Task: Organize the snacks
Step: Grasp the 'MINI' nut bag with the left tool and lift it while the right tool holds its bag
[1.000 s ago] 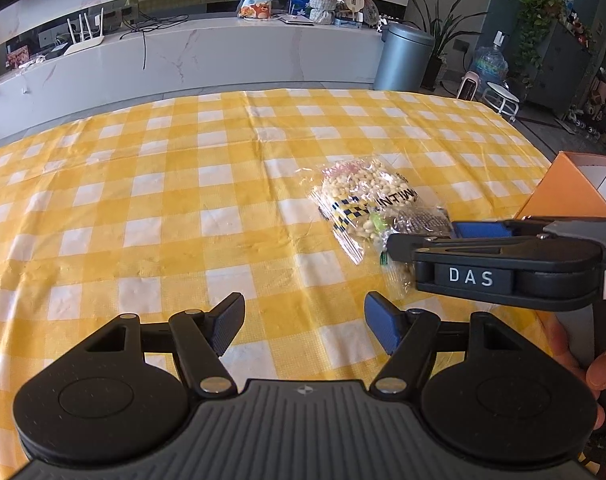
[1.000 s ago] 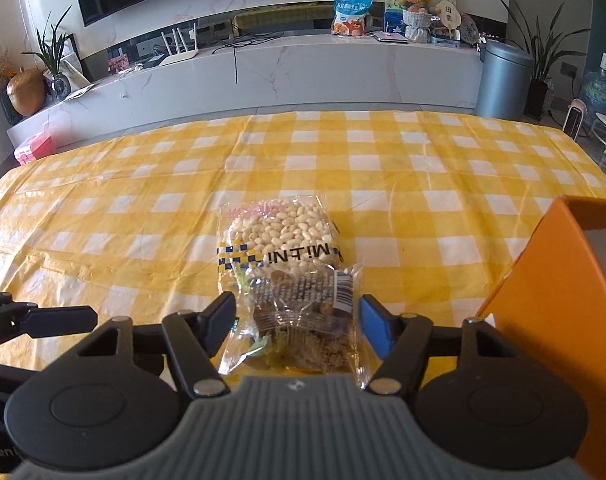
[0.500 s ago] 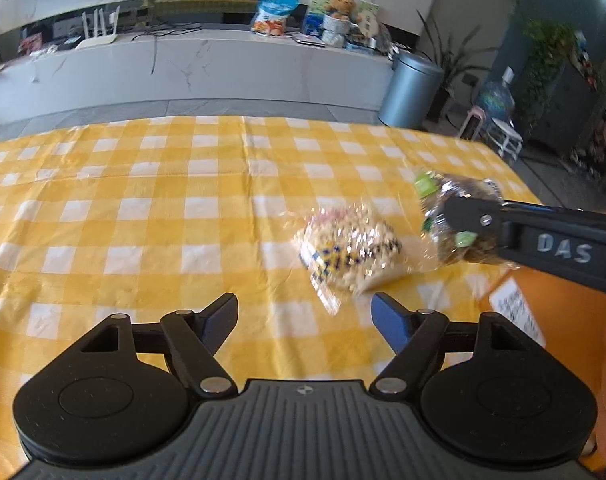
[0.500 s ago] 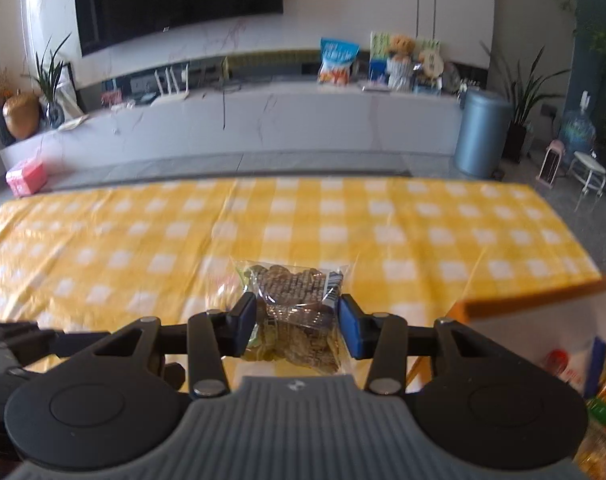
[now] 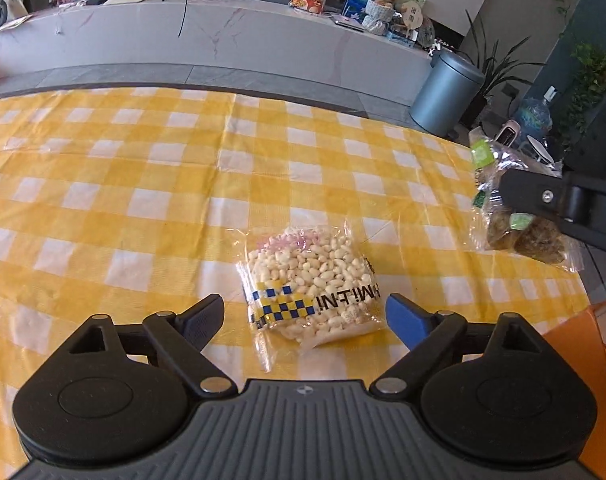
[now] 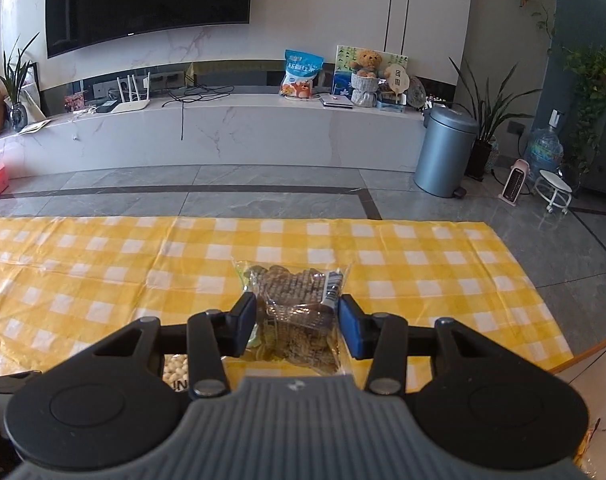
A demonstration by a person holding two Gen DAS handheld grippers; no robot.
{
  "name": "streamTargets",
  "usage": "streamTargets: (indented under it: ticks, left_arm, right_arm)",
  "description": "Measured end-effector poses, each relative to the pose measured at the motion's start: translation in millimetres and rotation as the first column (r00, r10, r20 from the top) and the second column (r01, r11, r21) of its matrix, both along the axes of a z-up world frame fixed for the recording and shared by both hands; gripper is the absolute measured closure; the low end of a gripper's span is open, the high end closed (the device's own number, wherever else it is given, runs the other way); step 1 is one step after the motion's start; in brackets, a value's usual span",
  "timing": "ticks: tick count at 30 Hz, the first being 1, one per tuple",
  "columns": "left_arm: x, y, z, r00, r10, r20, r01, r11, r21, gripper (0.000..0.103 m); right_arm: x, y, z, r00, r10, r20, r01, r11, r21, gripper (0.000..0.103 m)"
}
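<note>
Clear-wrapped brown snack bag (image 6: 299, 312) is now lifted off the checkered tablecloth (image 5: 143, 184), pinched in the right gripper (image 6: 298, 322); the left gripper (image 5: 305, 316), jaws wide, has moved over the white bean bag (image 5: 311, 280), probably next.

At the bottom of the frame the black left gripper (image 5: 305, 316) is holding its jaws wide apart over a desk covered in a yellow-and-white checked cloth (image 5: 143, 184). Between them a clear plastic bag of pale puffed kernels (image 5: 313, 280) is lying flat. At the right edge the black right gripper (image 5: 515, 196) is pinching a clear bag of brown snacks (image 5: 519, 236) above the cloth. An orange box edge (image 5: 575, 324) is showing at lower right.
</note>
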State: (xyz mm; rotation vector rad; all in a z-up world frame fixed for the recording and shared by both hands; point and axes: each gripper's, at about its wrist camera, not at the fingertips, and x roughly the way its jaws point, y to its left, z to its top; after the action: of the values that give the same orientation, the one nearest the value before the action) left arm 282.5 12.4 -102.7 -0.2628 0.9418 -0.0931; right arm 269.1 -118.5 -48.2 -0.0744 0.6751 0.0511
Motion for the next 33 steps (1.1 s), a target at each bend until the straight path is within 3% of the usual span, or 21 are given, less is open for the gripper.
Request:
streamTargets:
  ticks: [7,11,20,24,33]
  left_arm:
    - [12,-17,-11,0.999,0.033,-0.015,-0.033,0.999,0.031,0.000]
    - [13,-31,-17,1.000,-0.001,-0.009,0.002,0.992,0.125,0.000]
    - [11,-28,-13,1.000,-0.023,-0.011,0.025,0.992,0.122,0.000]
    - [8,-22,-9,0.999,-0.041,-0.003,0.041,0.992,0.119,0.012]
    - [-14,-14,6,0.998,-0.062,0.016,0.060,0.991,0.122,0.013]
  right_arm:
    - [7,-7,-4,1.000,-0.008,-0.012,0.009,1.000,0.013,0.059]
    - [8,-13,-7,1.000,-0.022,-0.017,0.023,1.000,0.018,0.058]
    - [4,-18,-9,1.000,-0.017,-0.014,0.017,1.000,0.026,0.057]
    - [1,-17,-9,1.000,-0.009,-0.010,0.009,1.000,0.023,0.057]
    - [-5,-12,-3,1.000,0.023,-0.020,-0.023,0.999,0.022,0.058]
